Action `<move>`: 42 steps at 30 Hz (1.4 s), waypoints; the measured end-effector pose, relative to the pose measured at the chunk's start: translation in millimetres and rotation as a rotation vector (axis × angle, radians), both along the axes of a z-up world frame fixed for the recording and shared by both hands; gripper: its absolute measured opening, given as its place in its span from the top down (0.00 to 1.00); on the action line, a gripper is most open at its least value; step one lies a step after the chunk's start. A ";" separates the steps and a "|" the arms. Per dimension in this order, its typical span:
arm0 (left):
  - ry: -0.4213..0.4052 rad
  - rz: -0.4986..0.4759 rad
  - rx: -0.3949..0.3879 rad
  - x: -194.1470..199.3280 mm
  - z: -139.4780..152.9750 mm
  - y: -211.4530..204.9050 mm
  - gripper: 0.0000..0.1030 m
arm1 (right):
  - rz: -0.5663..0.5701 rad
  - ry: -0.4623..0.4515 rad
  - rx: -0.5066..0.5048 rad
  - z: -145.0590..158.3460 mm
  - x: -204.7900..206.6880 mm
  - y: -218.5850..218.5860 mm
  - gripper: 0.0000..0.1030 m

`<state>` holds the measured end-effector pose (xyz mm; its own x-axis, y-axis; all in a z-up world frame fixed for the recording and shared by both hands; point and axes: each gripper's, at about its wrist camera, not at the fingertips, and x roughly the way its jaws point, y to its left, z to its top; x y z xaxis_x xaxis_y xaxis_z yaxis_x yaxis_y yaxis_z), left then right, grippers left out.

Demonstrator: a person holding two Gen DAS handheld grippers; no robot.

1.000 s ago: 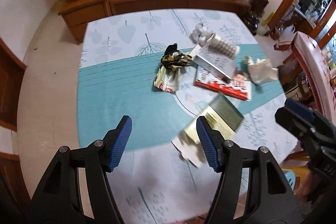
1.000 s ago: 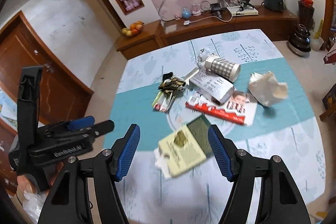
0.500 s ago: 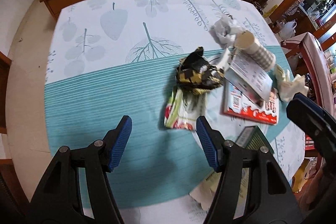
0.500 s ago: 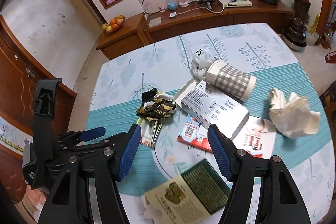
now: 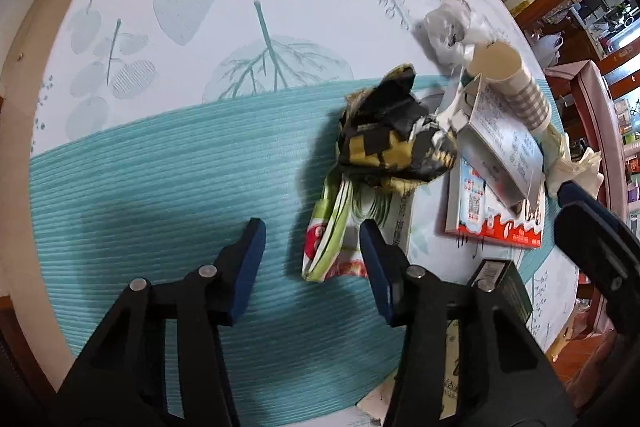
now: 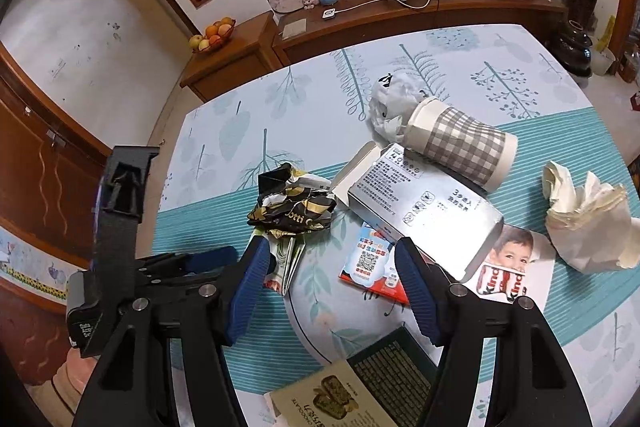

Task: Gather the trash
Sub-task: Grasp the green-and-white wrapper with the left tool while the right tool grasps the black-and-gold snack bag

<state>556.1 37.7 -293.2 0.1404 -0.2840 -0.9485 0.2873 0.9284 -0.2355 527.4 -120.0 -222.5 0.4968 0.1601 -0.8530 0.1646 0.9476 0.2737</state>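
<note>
**Left gripper closes in on the wrapper pile**

Now the left gripper [image 5: 310, 239], jaws spread and empty, has dropped much nearer the table [image 5: 160, 167] than a second ago; its right pad overlaps the green-and-red snack packet [image 5: 332, 231], likely the first pick. The black-and-gold wrapper [image 5: 392, 135] lies just beyond, touching it. The right gripper [image 6: 330, 275] hovers open too, tilted downward above the chocolate box [image 6: 372, 259], holding nothing.

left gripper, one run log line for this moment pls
left gripper: open, empty | over: green-red wrapper | right gripper: open, empty | phase: approach
</note>
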 end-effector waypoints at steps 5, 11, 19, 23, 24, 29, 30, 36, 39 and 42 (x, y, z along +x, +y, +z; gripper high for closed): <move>0.019 0.002 -0.019 3.9 -4.2 -3.2 0.88 | 0.026 0.007 -0.013 -5.1 7.0 7.8 0.36; -0.009 0.049 0.001 0.0 8.6 13.2 0.92 | 0.078 0.025 -0.026 -14.4 23.0 24.5 0.36; -0.028 0.096 0.019 -9.7 26.2 51.1 0.93 | 0.130 0.036 -0.071 -29.4 60.4 51.5 0.35; -0.018 0.130 0.010 -9.6 28.0 69.2 0.93 | 0.162 0.090 -0.121 -48.8 85.8 65.9 0.34; -0.012 0.139 0.007 -9.5 27.8 73.6 0.93 | 0.170 0.098 -0.129 -53.0 90.2 68.8 0.34; 0.000 0.169 -0.003 -11.9 27.2 91.4 0.93 | 0.224 0.106 -0.216 -62.3 102.1 88.9 0.26; 0.001 0.175 -0.003 -11.8 27.5 93.2 0.93 | 0.241 0.121 -0.231 -65.0 104.4 93.9 0.26; -0.002 0.194 -0.006 -14.3 29.6 98.7 0.93 | 0.296 0.145 -0.298 -73.2 103.1 111.5 0.26; -0.009 0.198 -0.005 -17.4 32.8 100.7 0.93 | 0.319 0.155 -0.359 -78.7 100.9 118.7 0.33; -0.024 0.196 -0.004 -22.9 38.8 100.7 0.93 | 0.314 0.155 -0.361 -80.2 98.2 118.8 0.46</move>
<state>533.2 138.4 -254.4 0.2156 -0.2526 -0.9432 0.1070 0.9663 -0.2343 625.7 -1.2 -302.6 0.3350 -0.0376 -0.9415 -0.1308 0.9877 -0.0860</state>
